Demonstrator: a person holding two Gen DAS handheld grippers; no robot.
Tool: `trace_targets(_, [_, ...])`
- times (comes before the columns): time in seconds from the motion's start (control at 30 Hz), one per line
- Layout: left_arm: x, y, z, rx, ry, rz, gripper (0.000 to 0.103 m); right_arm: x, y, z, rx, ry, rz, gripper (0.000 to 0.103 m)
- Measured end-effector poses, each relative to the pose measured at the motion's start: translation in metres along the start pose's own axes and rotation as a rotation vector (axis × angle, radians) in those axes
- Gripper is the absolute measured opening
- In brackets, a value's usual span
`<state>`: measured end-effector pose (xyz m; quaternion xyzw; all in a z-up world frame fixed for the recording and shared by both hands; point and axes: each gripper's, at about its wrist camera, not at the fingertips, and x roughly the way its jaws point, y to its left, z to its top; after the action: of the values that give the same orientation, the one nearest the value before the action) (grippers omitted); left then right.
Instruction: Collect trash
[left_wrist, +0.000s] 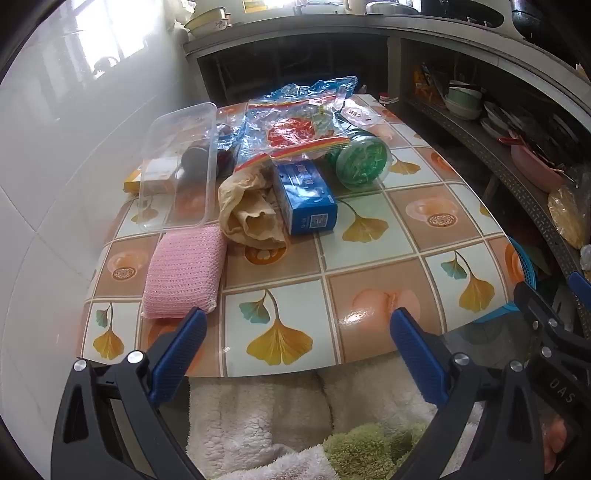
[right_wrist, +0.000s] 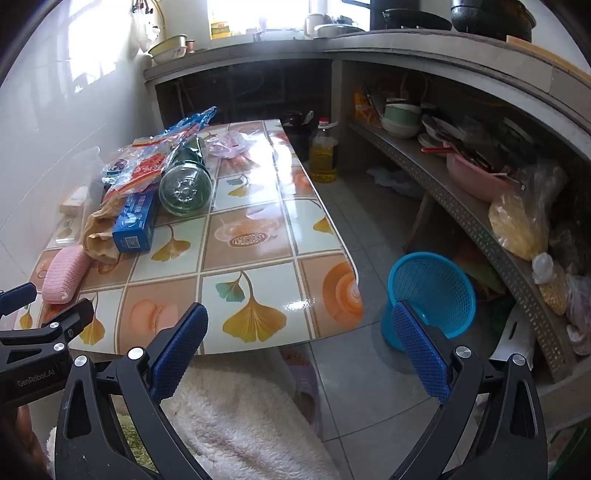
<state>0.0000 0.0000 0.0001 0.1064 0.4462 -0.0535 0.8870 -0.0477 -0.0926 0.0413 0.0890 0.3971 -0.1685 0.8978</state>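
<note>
while both sets of jaws gape wide and empty over the near edge of the desk (left_wrist: 369, 236), the trash pile lies ahead, left gripper (left_wrist: 299, 328) nearer the sponge (left_wrist: 184, 273), right gripper (right_wrist: 299, 325) nearer the basket (right_wrist: 436, 291).

Blue basket (left_wrist: 524, 266) — mostly hidden behind the table (left_wrist: 369, 229) edge in the left view. Dark round objects under clear container (left_wrist: 177, 166) — unidentifiable. Box (left_wrist: 306, 199) print illegible.

Trash heaped at table's far left: blue box (left_wrist: 308, 197), crumpled brown paper bag (left_wrist: 247, 210), plastic bags (left_wrist: 295, 122) (blue-red print), green jar (left_wrist: 364, 157) on its side, pink sponge (left_wrist: 184, 273) nearest.
</note>
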Motion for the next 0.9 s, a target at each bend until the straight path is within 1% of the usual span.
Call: trace_targets(0.9, [-0.0004, 0.0035, 0.0021, -0.005, -0.003, -0.009, 0.097, -0.0033, 0.0017, 0.0019, -0.002, -0.003, -0.002, 0.095])
